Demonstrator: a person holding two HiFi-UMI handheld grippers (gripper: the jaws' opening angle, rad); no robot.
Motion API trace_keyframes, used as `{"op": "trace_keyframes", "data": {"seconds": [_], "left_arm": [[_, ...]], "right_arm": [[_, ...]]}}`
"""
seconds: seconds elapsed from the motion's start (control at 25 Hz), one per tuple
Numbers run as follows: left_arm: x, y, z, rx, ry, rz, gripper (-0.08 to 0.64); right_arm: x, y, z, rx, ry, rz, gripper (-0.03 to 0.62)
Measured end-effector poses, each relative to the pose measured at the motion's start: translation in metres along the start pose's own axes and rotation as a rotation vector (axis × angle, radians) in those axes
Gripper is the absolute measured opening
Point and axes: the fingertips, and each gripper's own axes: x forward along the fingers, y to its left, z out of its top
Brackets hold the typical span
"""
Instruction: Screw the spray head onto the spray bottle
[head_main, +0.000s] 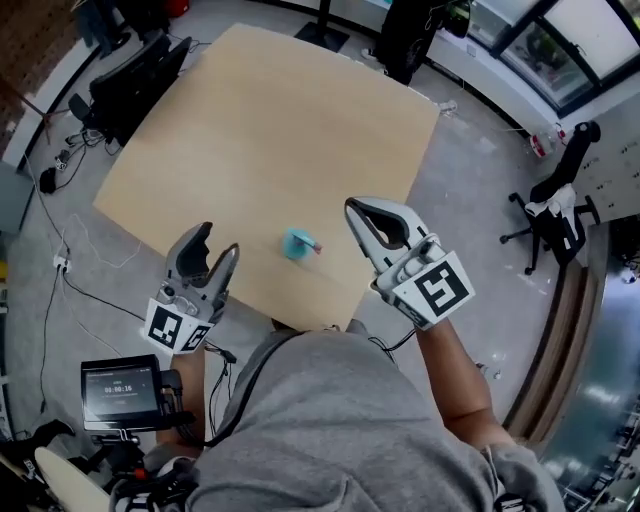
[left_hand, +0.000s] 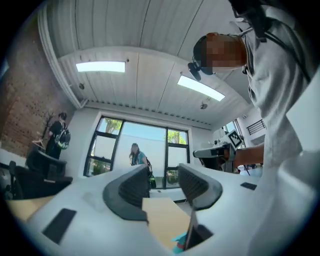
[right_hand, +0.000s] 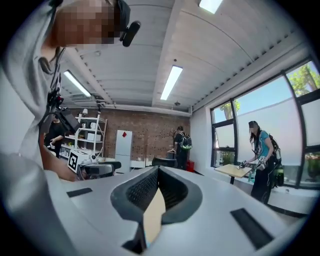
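Observation:
A small teal spray piece (head_main: 298, 243) with a pinkish tip lies on the light wooden table (head_main: 260, 120), near its front edge; I cannot tell head from bottle. In the left gripper view only a teal sliver (left_hand: 181, 243) shows low between the jaws. My left gripper (head_main: 218, 240) hovers to the left of it, open, with nothing between its fingers (left_hand: 164, 172). My right gripper (head_main: 353, 208) is raised to the right of the teal piece. Its jaws meet at the tips (right_hand: 158, 170) and hold nothing. Both grippers point upward, toward the room and ceiling.
A black office chair (head_main: 555, 210) stands on the grey floor to the right. Cables and dark equipment (head_main: 120, 70) lie off the table's left side. A small screen device (head_main: 120, 390) sits at my lower left. Other people stand by the windows (left_hand: 136, 155).

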Motion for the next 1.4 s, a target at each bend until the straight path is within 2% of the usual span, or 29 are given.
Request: {"op": "trace_keyframes", "data": {"seconds": [0.08, 0.12, 0.2, 0.28, 0.4, 0.48, 0.72, 1.0, 1.16, 1.4], "left_arm": [[-0.006, -0.007, 0.039, 0.028, -0.026, -0.004, 0.052], [-0.010, -0.010, 0.055, 0.028, -0.036, -0.002, 0.003], [-0.019, -0.017, 0.082, 0.033, -0.051, 0.007, 0.003], [-0.029, -0.028, 0.098, 0.071, -0.048, 0.017, 0.003], [-0.045, -0.047, 0.110, 0.140, -0.022, 0.038, 0.003], [-0.057, -0.056, 0.114, 0.152, -0.010, 0.061, 0.003], [-0.098, -0.093, 0.117, 0.126, 0.006, 0.147, 0.003], [-0.144, -0.176, 0.081, 0.000, 0.053, 0.207, 0.003], [-0.173, -0.223, 0.086, 0.001, 0.061, 0.233, 0.003], [-0.226, -0.247, 0.112, 0.036, 0.059, 0.256, 0.003]], "right_arm": [[-0.017, 0.010, 0.020, -0.014, -0.035, -0.013, 0.005], [-0.025, 0.018, 0.028, -0.029, -0.048, -0.016, 0.006], [-0.042, 0.034, 0.044, -0.059, -0.073, -0.023, 0.005], [-0.063, 0.052, 0.064, -0.074, -0.108, -0.030, 0.006], [-0.098, 0.077, 0.087, -0.096, -0.156, -0.029, 0.006], [-0.115, 0.093, 0.095, -0.119, -0.165, -0.021, 0.006], [-0.156, 0.134, 0.099, -0.122, -0.165, 0.026, 0.005], [-0.248, 0.169, 0.080, -0.127, -0.141, 0.045, 0.005], [-0.291, 0.190, 0.071, -0.111, -0.149, 0.059, 0.005], [-0.311, 0.231, 0.076, -0.118, -0.161, 0.067, 0.005]]}}
